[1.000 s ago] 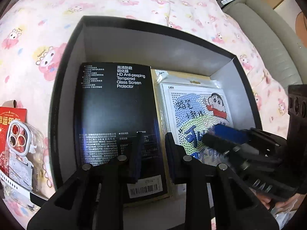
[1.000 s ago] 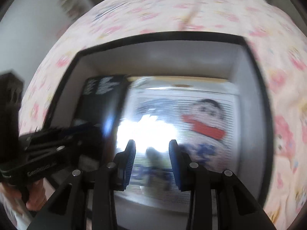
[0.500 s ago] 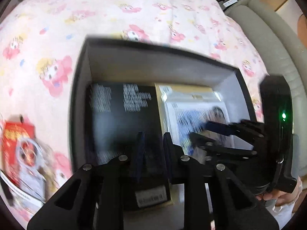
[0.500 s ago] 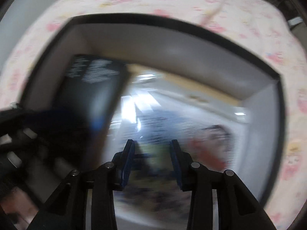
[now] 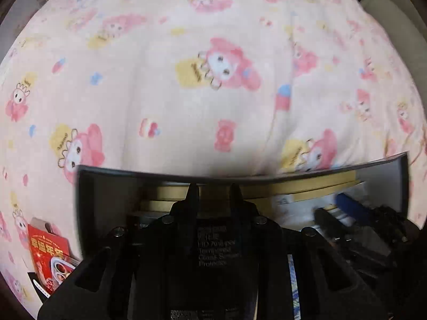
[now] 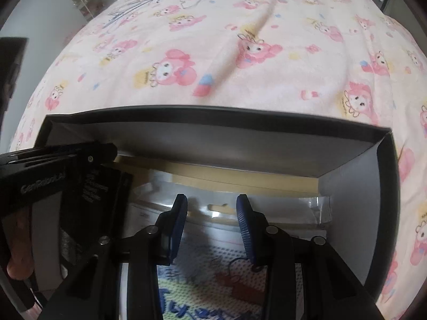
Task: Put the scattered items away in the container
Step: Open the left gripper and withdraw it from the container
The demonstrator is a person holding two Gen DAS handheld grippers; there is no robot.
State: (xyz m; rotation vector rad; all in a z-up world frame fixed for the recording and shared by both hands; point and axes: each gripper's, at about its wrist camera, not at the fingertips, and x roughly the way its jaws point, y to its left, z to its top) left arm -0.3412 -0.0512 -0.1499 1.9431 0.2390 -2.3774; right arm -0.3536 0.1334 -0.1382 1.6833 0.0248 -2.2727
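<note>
A black open box (image 6: 213,118) lies on a pink cartoon-print bedspread; it also shows in the left wrist view (image 5: 112,172). Inside lie a black screen-protector pack (image 5: 216,248), also in the right wrist view (image 6: 98,194), and a clear cartoon-print packet (image 6: 221,274). My left gripper (image 5: 212,193) is open and empty above the black pack. My right gripper (image 6: 210,208) is open and empty above the packet. A red packet with a clear phone case (image 5: 50,253) lies left of the box, outside it.
The bedspread (image 5: 213,80) stretches beyond the box in both views. A grey sofa edge (image 5: 395,8) shows at the top right. A shelf (image 6: 85,2) stands at the far left of the room.
Both grippers have tilted up and drawn back, so the box's far wall and the bedspread now fill the views. The items in the box have stayed put.
</note>
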